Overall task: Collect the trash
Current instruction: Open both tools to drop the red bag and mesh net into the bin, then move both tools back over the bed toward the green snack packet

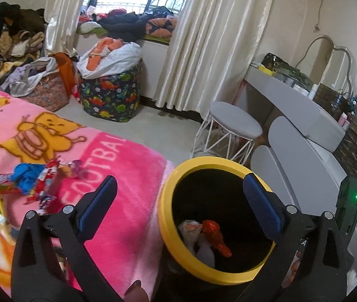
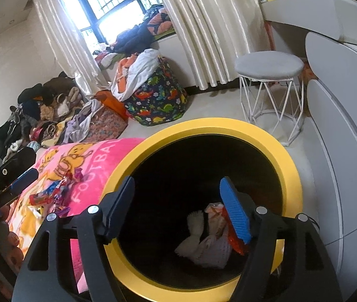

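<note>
"FOOTBA" on pink blanket (image 2: 97, 166)

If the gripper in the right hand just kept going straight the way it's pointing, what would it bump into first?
Probably the trash inside the yellow-rimmed bin. The right gripper hangs open over the bin's mouth, aimed down into it, so the crumpled white wrappers at the bottom look like first contact, though depth is hard to judge.

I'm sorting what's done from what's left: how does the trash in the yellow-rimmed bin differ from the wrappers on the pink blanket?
The trash in the bin lies at the bottom of the yellow-rimmed bin; the wrappers lie loose on the pink blanket. The binned trash is mostly white and crumpled, with one orange-red piece; the wrappers are blue, red and purple. Both are small crumpled litter, and neither is held.
</note>
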Motion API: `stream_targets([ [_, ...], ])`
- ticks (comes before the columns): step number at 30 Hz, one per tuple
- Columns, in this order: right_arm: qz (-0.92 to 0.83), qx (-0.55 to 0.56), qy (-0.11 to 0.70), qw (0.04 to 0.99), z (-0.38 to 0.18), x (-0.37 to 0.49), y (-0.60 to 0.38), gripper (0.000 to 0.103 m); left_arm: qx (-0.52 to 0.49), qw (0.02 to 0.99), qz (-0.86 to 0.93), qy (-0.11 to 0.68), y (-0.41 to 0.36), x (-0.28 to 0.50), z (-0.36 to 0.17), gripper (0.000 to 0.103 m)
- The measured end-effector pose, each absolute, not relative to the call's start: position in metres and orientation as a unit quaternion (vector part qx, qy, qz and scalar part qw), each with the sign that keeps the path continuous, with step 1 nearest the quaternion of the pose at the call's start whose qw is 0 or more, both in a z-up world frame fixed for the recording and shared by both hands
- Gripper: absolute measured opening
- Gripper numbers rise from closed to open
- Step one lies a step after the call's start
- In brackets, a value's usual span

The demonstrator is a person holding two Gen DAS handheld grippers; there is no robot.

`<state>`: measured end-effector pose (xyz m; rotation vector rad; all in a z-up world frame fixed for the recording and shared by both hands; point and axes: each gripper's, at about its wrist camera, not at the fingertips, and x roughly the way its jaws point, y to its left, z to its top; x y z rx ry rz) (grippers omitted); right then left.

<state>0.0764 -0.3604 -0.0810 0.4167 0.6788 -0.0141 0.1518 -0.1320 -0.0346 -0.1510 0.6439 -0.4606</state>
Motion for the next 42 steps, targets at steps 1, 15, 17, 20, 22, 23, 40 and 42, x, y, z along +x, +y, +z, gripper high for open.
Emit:
stream_targets([
  [1, -0.004, 0.200, 0.330, 0.923, -0.080, 0.076, -0.357, 0.068, -0.075, 0.921, -0.222, 0.311, -0.130, 0.151, -0.033, 0.092],
  [15, 0.038, 0.173, 0.320, 0.931, -0.061, 0.077, -0.321, 0.070, -0.081, 0.938, -0.190, 0.279, -0.091, 0.141, -0.011, 0.092],
  [17, 0.044, 0.170, 0.319, 0.931, -0.059, 0.076, -0.314, 0.070, -0.082, 0.940, -0.185, 0.275, -0.086, 0.139, -0.009, 0.092],
  [20, 0.054, 0.165, 0.319, 0.932, -0.057, 0.076, -0.305, 0.070, -0.086, 0.942, -0.178, 0.272, -0.076, 0.137, -0.008, 0.092],
  [22, 0.061, 0.161, 0.319, 0.932, -0.055, 0.076, -0.299, 0.070, -0.087, 0.943, -0.174, 0.271, -0.070, 0.137, -0.007, 0.092],
  [23, 0.063, 0.160, 0.319, 0.932, -0.054, 0.076, -0.296, 0.070, -0.088, 0.943, -0.172, 0.270, -0.068, 0.136, -0.007, 0.092],
  [40, 0.125, 0.127, 0.330, 0.927, -0.047, 0.080, -0.236, 0.070, -0.108, 0.949, -0.136, 0.264, -0.017, 0.135, -0.009, 0.092],
  [42, 0.134, 0.121, 0.332, 0.926, -0.047, 0.080, -0.227, 0.070, -0.111, 0.949, -0.134, 0.263, -0.013, 0.135, -0.009, 0.092],
])
